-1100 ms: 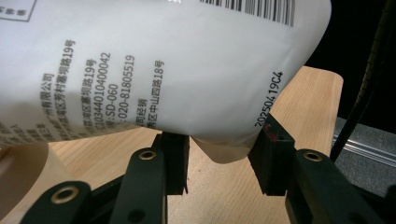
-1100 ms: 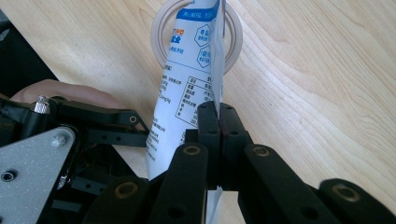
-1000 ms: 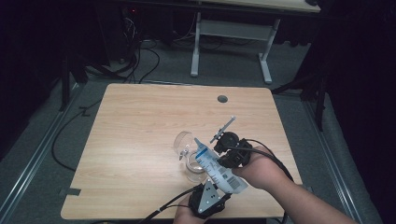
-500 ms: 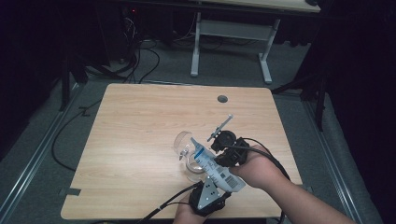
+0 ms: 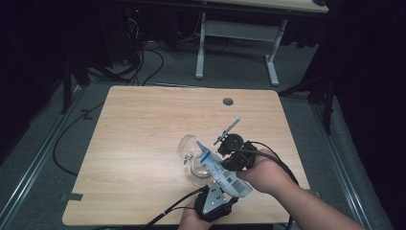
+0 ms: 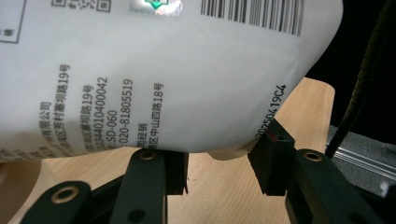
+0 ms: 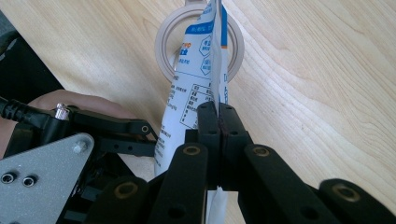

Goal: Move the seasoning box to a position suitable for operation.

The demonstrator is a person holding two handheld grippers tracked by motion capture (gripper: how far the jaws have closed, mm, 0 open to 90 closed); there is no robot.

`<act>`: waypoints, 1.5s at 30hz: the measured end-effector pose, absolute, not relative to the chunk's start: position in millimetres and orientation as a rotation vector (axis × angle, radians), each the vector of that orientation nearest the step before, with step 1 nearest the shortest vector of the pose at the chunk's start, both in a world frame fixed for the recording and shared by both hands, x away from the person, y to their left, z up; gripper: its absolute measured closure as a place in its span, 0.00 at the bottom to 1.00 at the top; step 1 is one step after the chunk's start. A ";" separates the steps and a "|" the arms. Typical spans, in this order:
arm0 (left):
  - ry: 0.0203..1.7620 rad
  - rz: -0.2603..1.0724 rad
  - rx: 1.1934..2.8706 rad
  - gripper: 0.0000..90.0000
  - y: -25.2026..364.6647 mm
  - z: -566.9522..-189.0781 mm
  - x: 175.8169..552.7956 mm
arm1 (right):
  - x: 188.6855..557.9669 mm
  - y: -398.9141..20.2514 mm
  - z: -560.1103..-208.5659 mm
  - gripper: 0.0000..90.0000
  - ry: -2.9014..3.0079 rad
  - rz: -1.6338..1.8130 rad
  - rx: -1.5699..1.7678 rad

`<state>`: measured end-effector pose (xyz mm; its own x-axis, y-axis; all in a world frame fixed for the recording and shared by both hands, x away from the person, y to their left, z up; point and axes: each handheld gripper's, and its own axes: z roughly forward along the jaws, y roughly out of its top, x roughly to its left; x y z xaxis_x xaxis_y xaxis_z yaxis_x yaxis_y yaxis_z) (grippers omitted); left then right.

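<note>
a light wooden table [image 5: 143,143] seen from above, with a small round hole [image 5: 228,101] near its far edge. at the near right part of the table, a person's two hands each hold a black two-jaw gripper.

the right gripper [image 7: 218,116] comes in from the right side. in the right gripper view its jaws are pressed together on the flat edge of a white and blue pouch [image 7: 196,70], printed with small text and blue hexagon marks. the pouch is tilted, with its upper end pointing toward the open mouth of a clear glass jar [image 5: 189,149] that sits on the table just left of the hands. in the right gripper view that end of the pouch overlaps the jar's round rim [image 7: 163,42]; whether it touches the rim cannot be told.

the left gripper [image 6: 217,170] sits at the near edge of the table, below the pouch, with a grey plate [image 5: 210,201] on top. in the left gripper view its jaws stand apart, and the pouch's rounded white bottom, showing a barcode [image 6: 252,16] and a printed date code, hangs just above and between them. contact with the jaw pads cannot be told.

dark cables [image 5: 72,134] lie on the grey floor around the table.
</note>
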<state>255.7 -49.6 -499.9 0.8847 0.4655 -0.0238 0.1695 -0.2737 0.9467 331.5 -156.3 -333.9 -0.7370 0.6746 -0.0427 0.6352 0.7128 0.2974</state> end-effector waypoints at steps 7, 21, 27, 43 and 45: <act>0.472 0.300 1.844 0.68 -49.2 -497.6 255.0 | 331.5 -156.3 -332.4 1.00 2.769 0.404 1.060; 0.473 0.289 1.833 0.68 -47.3 -493.2 256.7 | 332.9 -153.5 -328.6 1.00 2.760 0.413 1.053; 0.471 0.287 1.834 0.68 -47.6 -493.1 256.7 | 333.3 -153.1 -329.2 1.00 2.764 0.417 1.048; 0.473 0.278 1.831 0.68 -46.7 -491.3 257.3 | 334.2 -152.4 -328.5 1.00 2.762 0.417 1.041; 0.475 0.277 1.829 0.68 -46.2 -490.9 257.7 | 334.4 -151.9 -328.5 1.00 2.760 0.421 1.039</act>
